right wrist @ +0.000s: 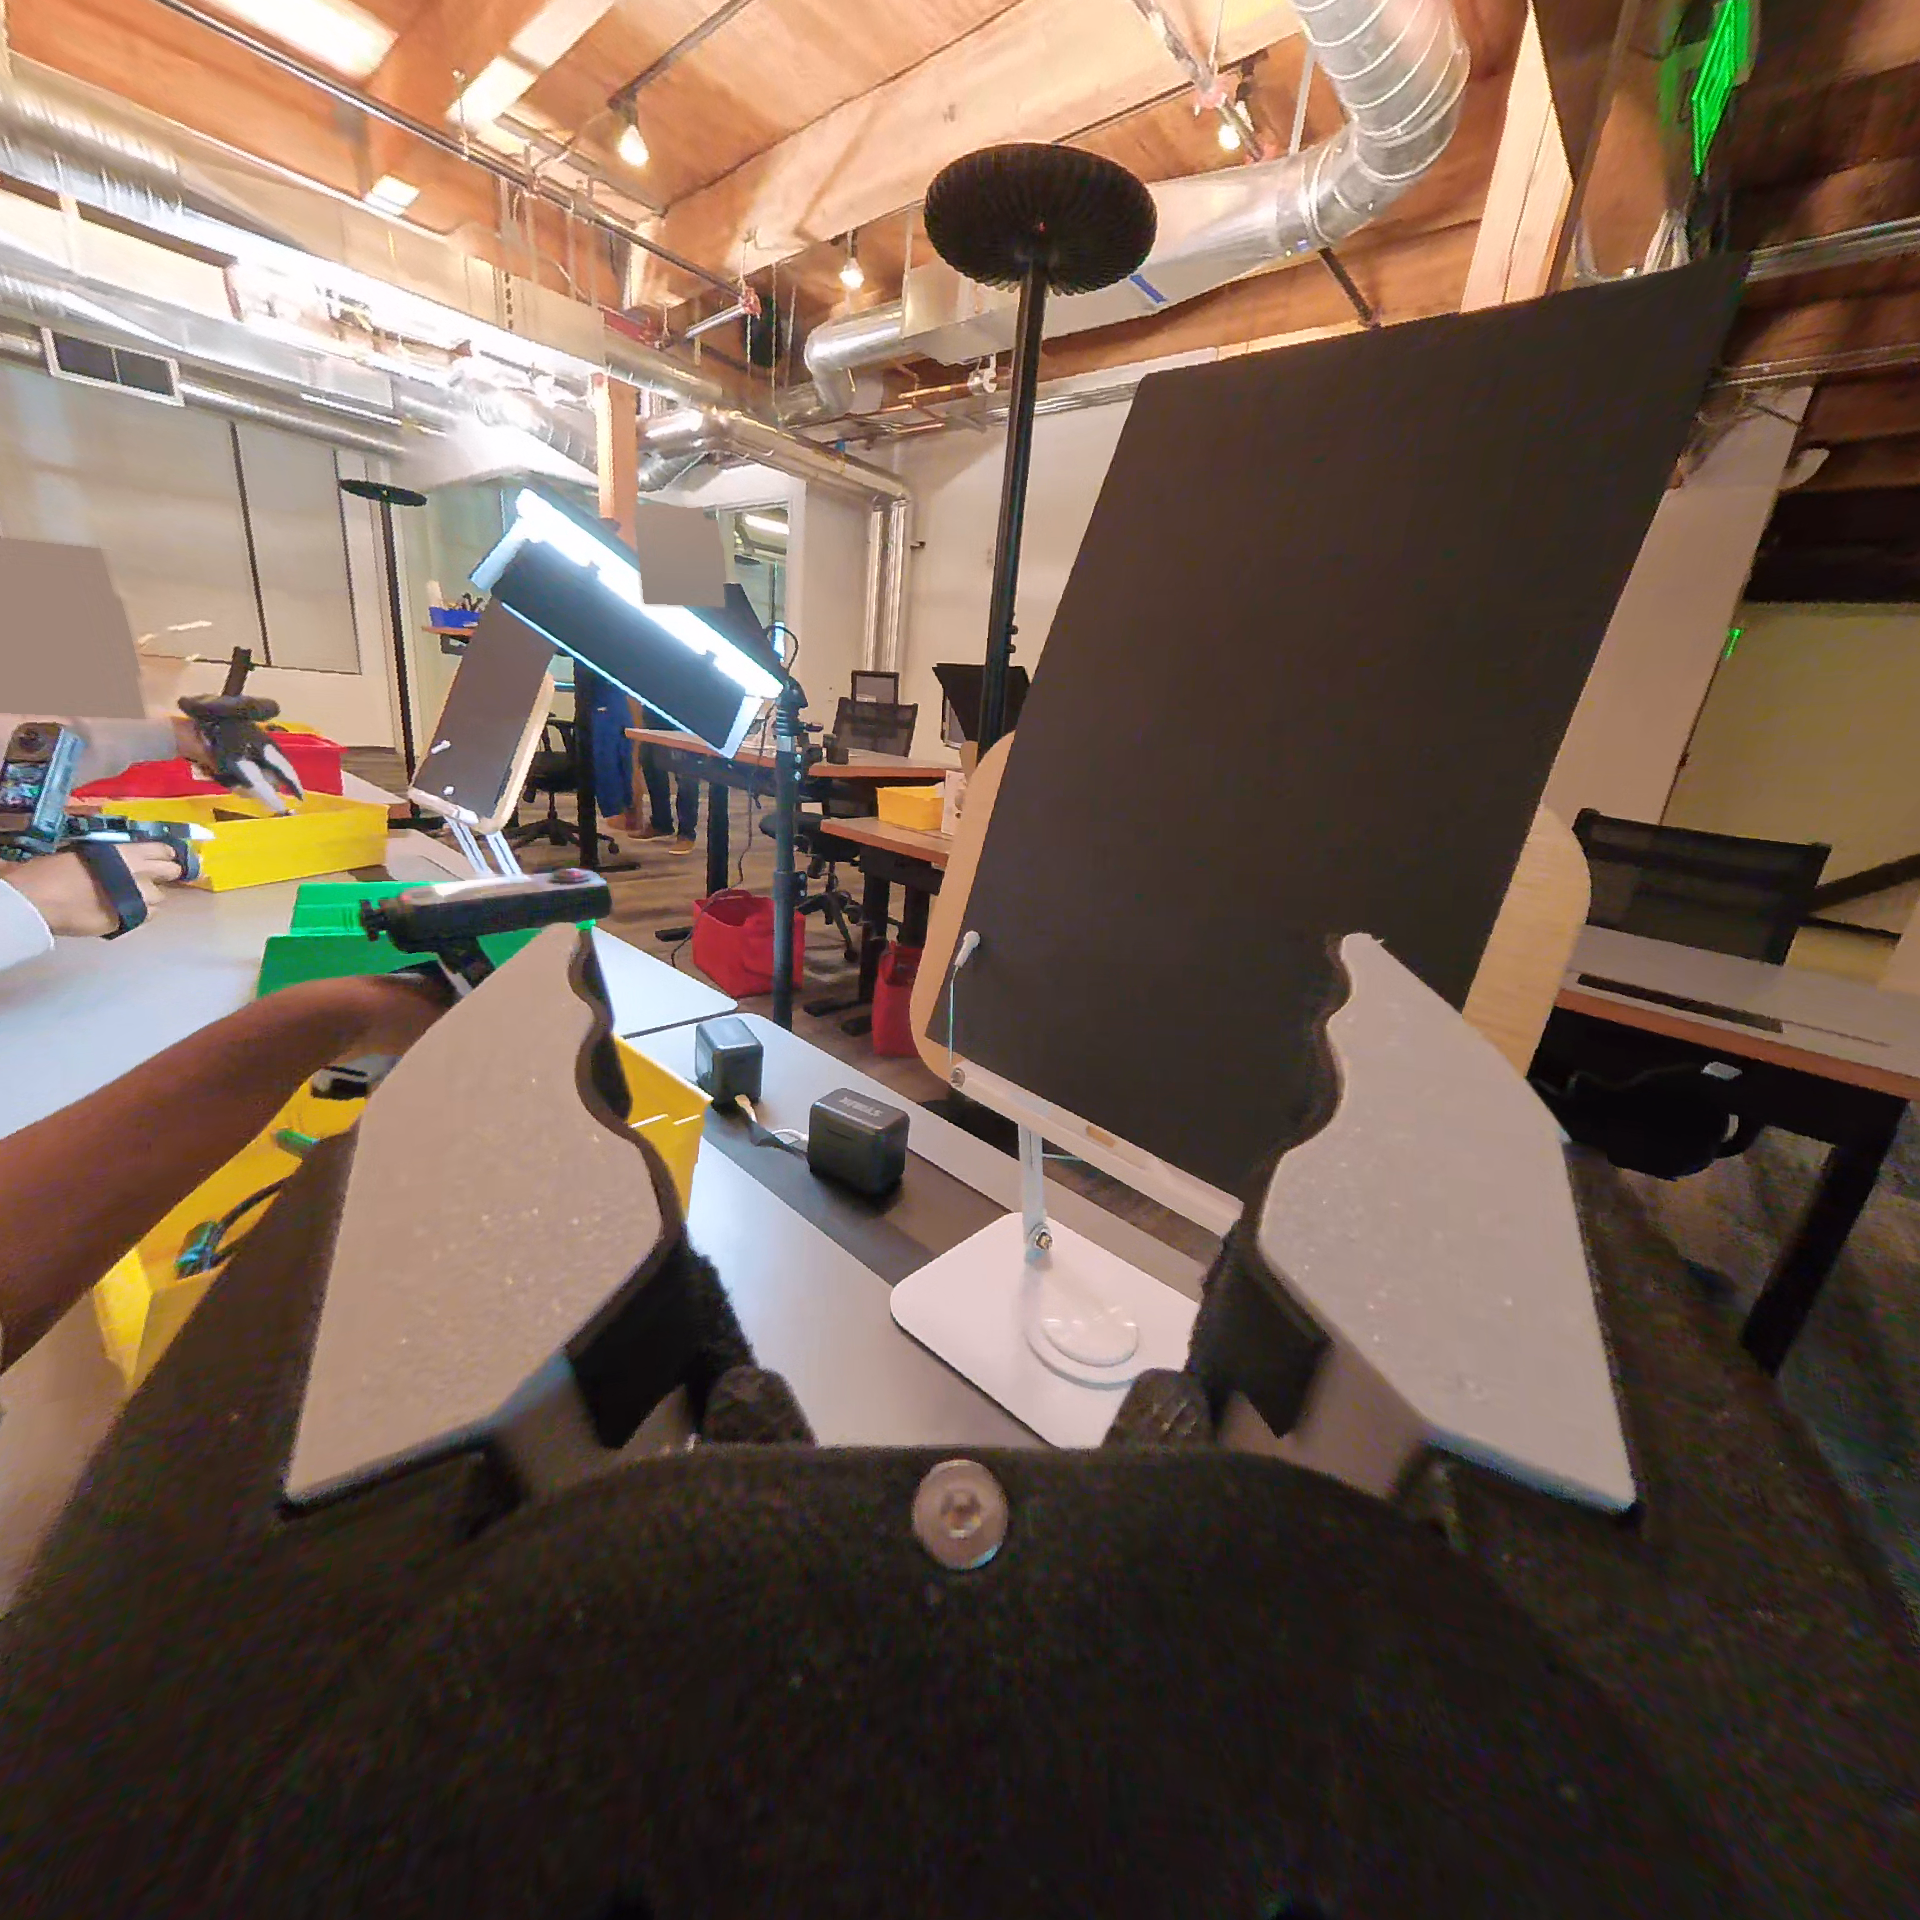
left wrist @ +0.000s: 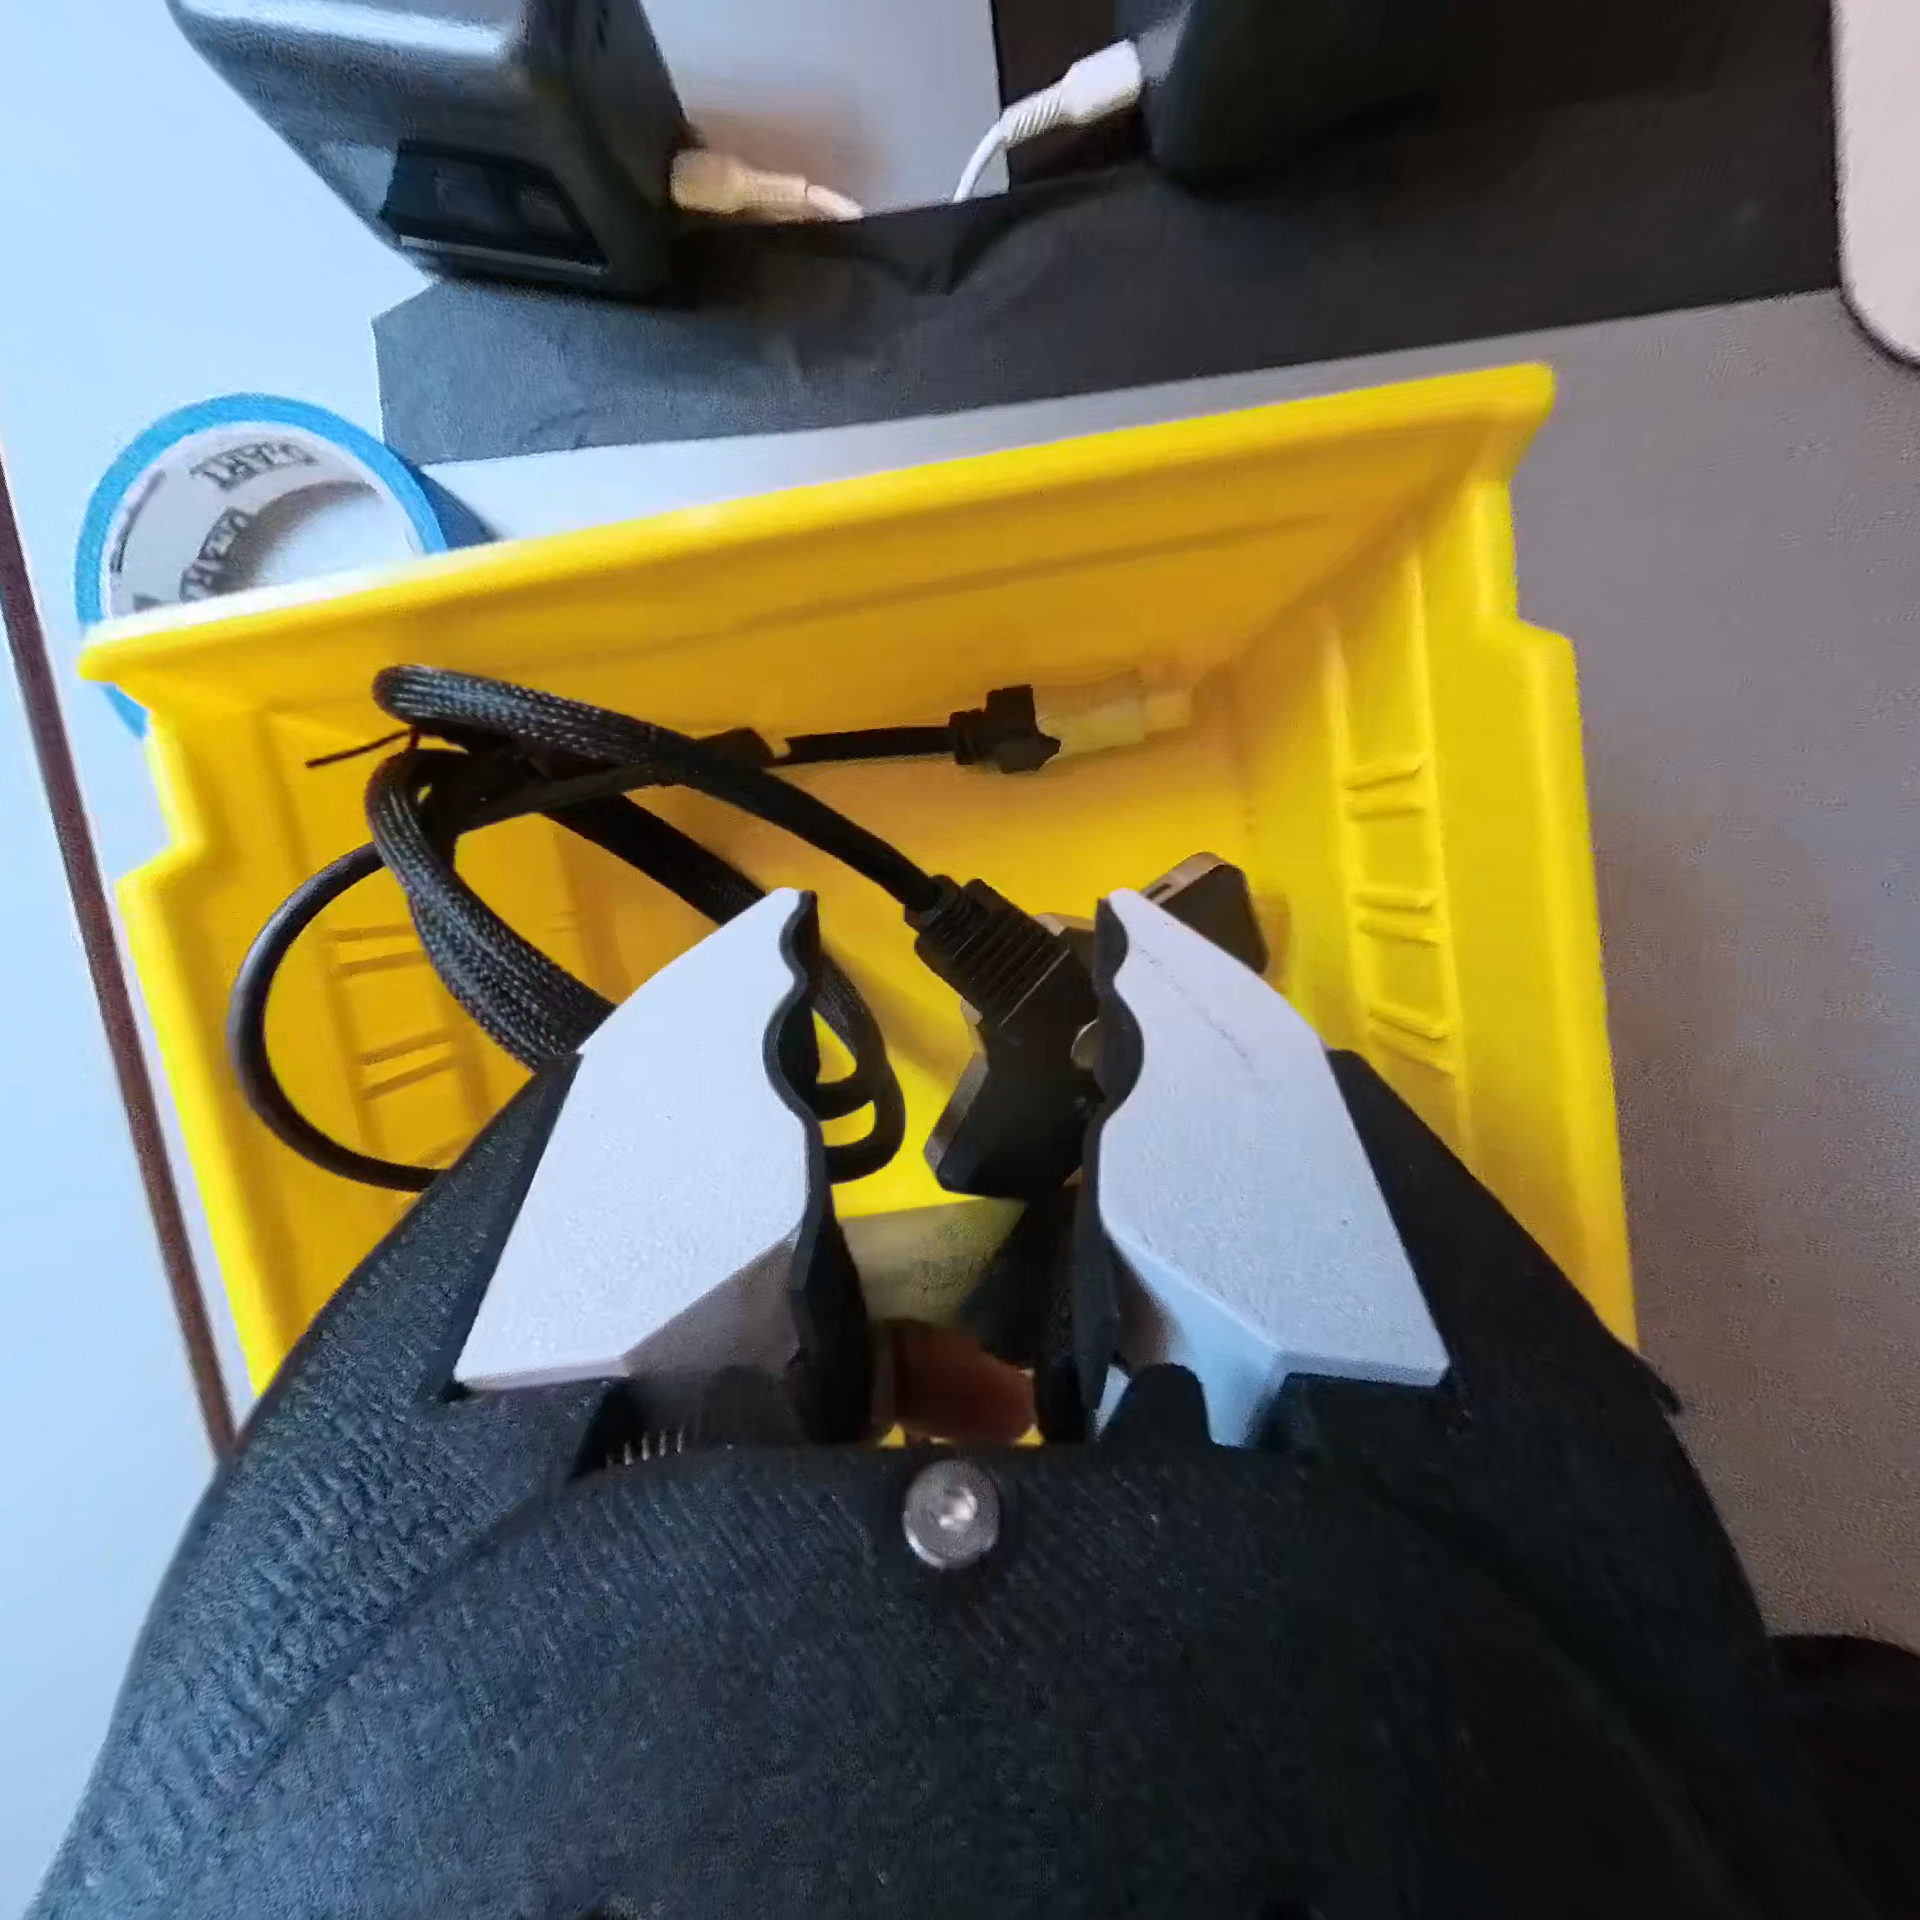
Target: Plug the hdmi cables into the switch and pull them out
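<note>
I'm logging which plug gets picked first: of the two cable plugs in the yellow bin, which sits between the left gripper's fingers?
The black plug, between the left gripper fingers. The yellow-tipped plug lies apart by the yellow bin back wall.

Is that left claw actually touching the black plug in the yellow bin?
Touching. In the left wrist view the left gripper is open, yet its right finger presses against the black plug.

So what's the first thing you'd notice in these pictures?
The bright yellow bin fills the left wrist view, with black braided cables tangled inside. The left gripper reaches in, open around a black plug. The right gripper hangs wide open before a big dark tablet on a white stand.
</note>
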Demonstrator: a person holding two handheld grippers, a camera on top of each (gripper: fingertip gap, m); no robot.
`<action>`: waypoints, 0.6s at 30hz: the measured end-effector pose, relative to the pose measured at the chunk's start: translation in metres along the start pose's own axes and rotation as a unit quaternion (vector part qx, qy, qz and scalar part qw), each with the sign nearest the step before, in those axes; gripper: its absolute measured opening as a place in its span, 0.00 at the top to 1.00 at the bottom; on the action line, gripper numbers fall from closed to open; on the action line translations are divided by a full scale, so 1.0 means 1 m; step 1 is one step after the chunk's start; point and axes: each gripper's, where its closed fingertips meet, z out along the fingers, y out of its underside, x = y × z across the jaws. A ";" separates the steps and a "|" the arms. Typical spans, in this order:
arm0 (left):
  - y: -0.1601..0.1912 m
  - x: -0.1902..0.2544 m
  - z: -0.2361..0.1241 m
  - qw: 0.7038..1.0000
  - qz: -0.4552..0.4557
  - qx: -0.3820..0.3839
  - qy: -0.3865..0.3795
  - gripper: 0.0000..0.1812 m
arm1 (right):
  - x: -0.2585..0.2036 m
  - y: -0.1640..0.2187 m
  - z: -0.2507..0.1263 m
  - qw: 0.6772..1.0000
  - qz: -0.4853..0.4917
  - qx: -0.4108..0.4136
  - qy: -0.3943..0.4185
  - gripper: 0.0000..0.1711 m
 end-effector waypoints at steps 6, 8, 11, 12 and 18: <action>0.010 0.004 0.023 0.999 -0.019 -0.044 0.002 0.81 | 0.004 -0.003 -0.004 1.000 -0.011 0.001 0.011 0.27; 0.010 0.004 0.027 0.999 -0.024 -0.030 0.002 0.84 | 0.005 -0.004 -0.006 1.000 -0.009 0.004 0.011 0.28; 0.009 0.007 0.017 0.998 -0.043 0.010 0.035 0.86 | 0.005 -0.008 -0.008 1.000 -0.007 0.011 0.011 0.29; 0.008 0.008 0.011 0.998 -0.045 0.031 0.042 0.87 | 0.005 -0.009 -0.009 1.000 -0.008 0.012 0.012 0.29; -0.015 0.017 -0.066 0.969 -0.040 0.223 0.099 0.88 | 0.003 -0.011 -0.008 1.000 -0.010 0.017 0.008 0.31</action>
